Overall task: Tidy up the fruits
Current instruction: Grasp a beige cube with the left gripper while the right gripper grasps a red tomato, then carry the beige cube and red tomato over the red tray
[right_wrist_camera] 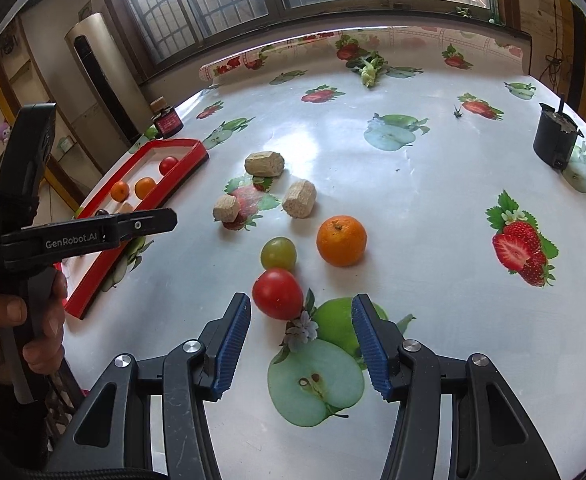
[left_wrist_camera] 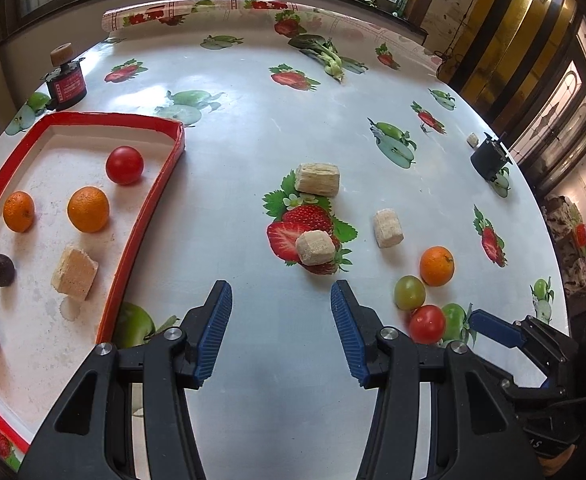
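Observation:
A red-rimmed tray at the left holds a red tomato, two oranges, a dark plum and wooden blocks. On the table lie an orange, a green tomato and a red tomato; they also show at the right of the left wrist view. My left gripper is open and empty beside the tray. My right gripper is open and empty, just short of the red tomato.
Three wooden blocks lie mid-table on a fruit-print cloth. A dark jar with a cork stands behind the tray, a black cup at the far right, and a leafy vegetable near the far edge.

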Demonstrator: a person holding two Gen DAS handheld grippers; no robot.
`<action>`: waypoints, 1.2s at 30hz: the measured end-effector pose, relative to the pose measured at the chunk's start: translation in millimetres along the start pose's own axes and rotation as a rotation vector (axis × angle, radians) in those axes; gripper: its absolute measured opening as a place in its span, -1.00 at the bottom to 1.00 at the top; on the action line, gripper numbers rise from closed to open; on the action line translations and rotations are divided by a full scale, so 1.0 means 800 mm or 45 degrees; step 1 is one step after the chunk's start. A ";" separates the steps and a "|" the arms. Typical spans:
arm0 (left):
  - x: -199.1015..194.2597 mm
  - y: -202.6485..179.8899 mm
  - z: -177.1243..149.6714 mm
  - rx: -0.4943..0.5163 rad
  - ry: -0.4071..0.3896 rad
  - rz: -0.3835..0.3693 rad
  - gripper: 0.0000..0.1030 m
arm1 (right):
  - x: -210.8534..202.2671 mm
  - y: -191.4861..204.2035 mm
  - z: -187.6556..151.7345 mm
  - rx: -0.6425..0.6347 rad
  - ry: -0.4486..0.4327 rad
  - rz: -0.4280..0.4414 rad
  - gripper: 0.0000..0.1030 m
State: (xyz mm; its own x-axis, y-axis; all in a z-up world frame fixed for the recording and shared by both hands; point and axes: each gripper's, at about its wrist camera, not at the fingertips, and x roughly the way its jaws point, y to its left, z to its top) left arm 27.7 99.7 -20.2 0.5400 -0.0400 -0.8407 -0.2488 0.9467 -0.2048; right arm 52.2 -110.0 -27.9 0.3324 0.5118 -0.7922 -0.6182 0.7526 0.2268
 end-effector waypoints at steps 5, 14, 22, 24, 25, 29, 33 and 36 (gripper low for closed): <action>0.021 -0.014 0.010 0.035 0.023 -0.009 -0.04 | 0.024 0.021 -0.001 -0.050 0.051 0.035 0.05; 0.061 -0.028 0.023 0.090 0.034 -0.009 -0.18 | 0.047 0.015 0.003 -0.052 0.088 0.023 -0.34; 0.048 -0.022 0.018 0.100 0.019 -0.028 -0.52 | 0.035 0.016 0.006 -0.057 0.066 0.019 -0.35; 0.037 -0.020 0.015 0.099 -0.001 -0.021 -0.52 | 0.031 0.019 0.008 -0.061 0.054 0.021 -0.35; 0.030 -0.018 0.013 0.098 -0.014 -0.014 -0.52 | 0.029 0.021 0.008 -0.063 0.048 0.024 -0.35; 0.001 -0.006 0.004 0.075 -0.066 -0.001 -0.52 | 0.021 0.029 0.011 -0.077 0.027 0.030 -0.35; -0.026 0.006 -0.005 0.055 -0.109 0.019 -0.52 | 0.016 0.039 0.015 -0.094 0.009 0.043 -0.35; -0.039 0.015 -0.014 0.037 -0.132 0.042 -0.52 | 0.013 0.048 0.018 -0.109 -0.004 0.054 -0.35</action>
State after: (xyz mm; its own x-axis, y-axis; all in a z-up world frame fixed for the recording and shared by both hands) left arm -1.1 108.9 -1.6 0.6122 0.0234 -0.7904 -0.2455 0.9558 -0.1619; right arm 42.5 -69.9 -19.1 0.3068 0.5438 -0.7811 -0.6905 0.6920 0.2106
